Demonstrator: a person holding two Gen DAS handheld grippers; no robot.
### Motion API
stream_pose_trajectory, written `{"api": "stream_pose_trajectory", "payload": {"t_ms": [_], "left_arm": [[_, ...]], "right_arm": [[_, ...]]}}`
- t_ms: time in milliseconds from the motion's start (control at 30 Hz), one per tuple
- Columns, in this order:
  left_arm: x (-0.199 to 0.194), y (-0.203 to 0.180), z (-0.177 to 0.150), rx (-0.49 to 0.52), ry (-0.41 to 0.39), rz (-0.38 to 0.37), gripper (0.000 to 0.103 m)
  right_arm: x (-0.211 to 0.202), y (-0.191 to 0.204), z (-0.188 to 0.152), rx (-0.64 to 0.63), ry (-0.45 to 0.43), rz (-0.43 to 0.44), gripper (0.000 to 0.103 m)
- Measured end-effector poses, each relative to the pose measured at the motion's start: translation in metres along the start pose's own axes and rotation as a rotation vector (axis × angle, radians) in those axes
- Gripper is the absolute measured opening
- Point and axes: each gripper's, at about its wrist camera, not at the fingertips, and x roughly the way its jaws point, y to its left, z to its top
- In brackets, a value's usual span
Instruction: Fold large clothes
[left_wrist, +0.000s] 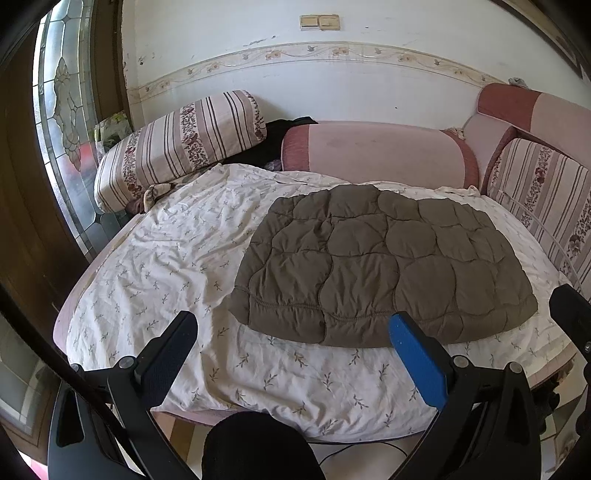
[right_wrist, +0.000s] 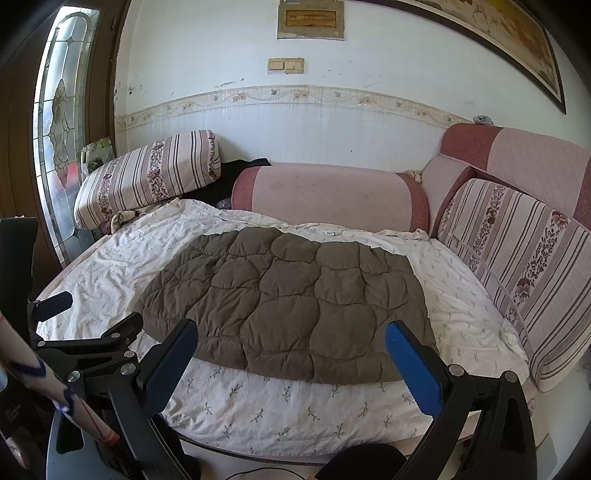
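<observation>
A brown quilted jacket (left_wrist: 384, 266) (right_wrist: 288, 302) lies folded into a flat rectangle on the white leaf-print sheet (left_wrist: 177, 258) (right_wrist: 258, 402), its elastic hem toward me. My left gripper (left_wrist: 291, 328) hangs open over the sheet's near part, its blue fingertip just in front of the jacket's hem, holding nothing. My right gripper (right_wrist: 291, 336) is open too, with the hem's front edge showing between its fingers and nothing gripped. In the right wrist view the left gripper (right_wrist: 88, 321) shows at the lower left, beside the jacket's left edge.
A pink sofa backrest (left_wrist: 373, 151) (right_wrist: 328, 192) runs behind the sheet. Striped floral cushions stand at the back left (left_wrist: 181, 144) (right_wrist: 147, 173) and along the right (left_wrist: 546, 206) (right_wrist: 517, 266). A dark cloth (left_wrist: 273, 140) lies behind. A glass door (left_wrist: 62, 122) is left. A patterned sleeve (right_wrist: 55, 398) crosses low left.
</observation>
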Motion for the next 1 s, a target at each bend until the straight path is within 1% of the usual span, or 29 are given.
{"api": "stream_pose_trajectory", "payload": {"t_ms": [1000], "left_arm": [[0.0033,-0.0009,-0.0053,0.013,0.011,-0.005,0.103]], "right_arm": [[0.0068,0.0044,-0.0082,0.009,0.032,0.004,0.103]]}}
